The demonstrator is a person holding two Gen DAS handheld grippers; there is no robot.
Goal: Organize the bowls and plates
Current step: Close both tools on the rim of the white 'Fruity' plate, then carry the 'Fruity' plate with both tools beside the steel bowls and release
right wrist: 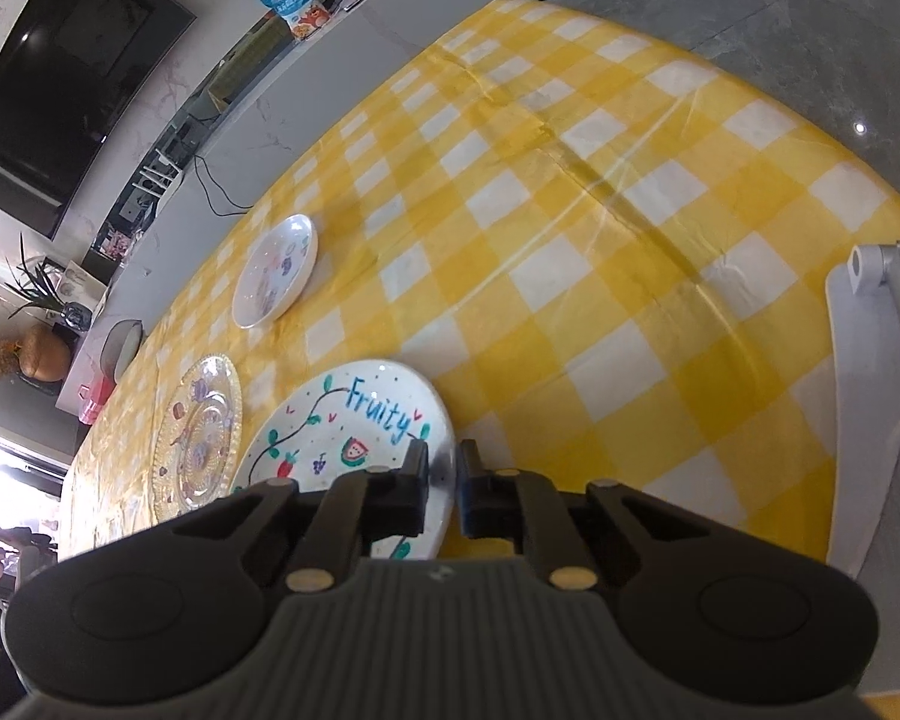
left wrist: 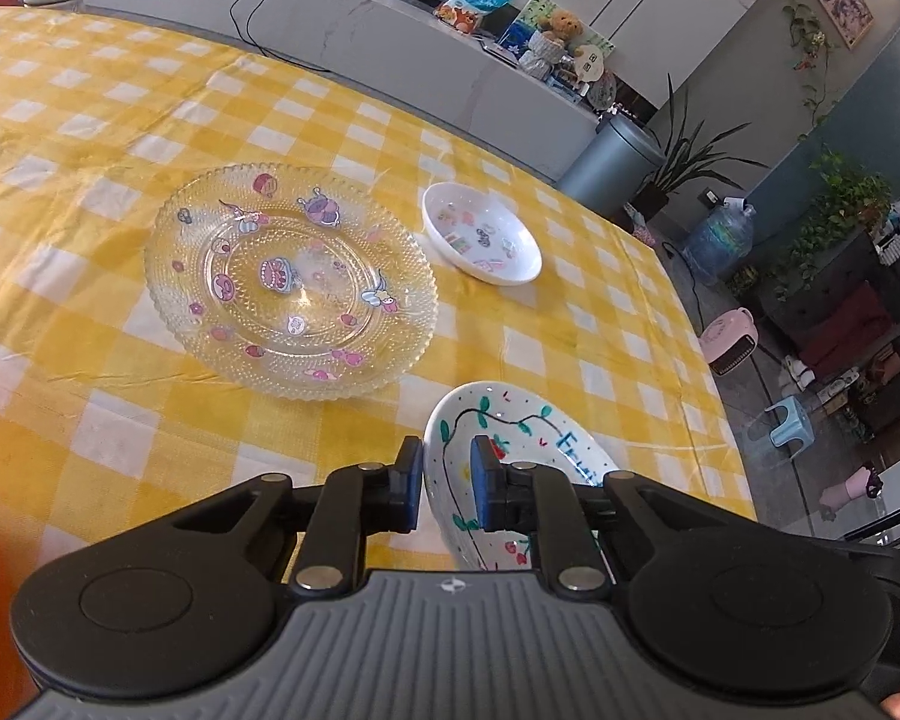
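Note:
A white "Fruity" plate (left wrist: 522,438) with painted fruit and vines is held between both grippers. My left gripper (left wrist: 446,483) is shut on its near rim. My right gripper (right wrist: 444,495) is shut on the opposite rim of the same plate (right wrist: 342,426). A clear glass plate (left wrist: 291,279) with cartoon stickers lies on the yellow checked tablecloth (left wrist: 120,120) ahead and left of it; it also shows in the right wrist view (right wrist: 201,438). A small white dish (left wrist: 480,234) with stickers lies beyond it, and shows in the right wrist view (right wrist: 276,270) too.
A white stand (right wrist: 882,396) rises at the right table edge. A grey counter (left wrist: 360,30) with snack bags and a teddy bear runs behind the table. A grey bin (left wrist: 612,156), plants and a water jug stand on the floor beyond the table's right edge.

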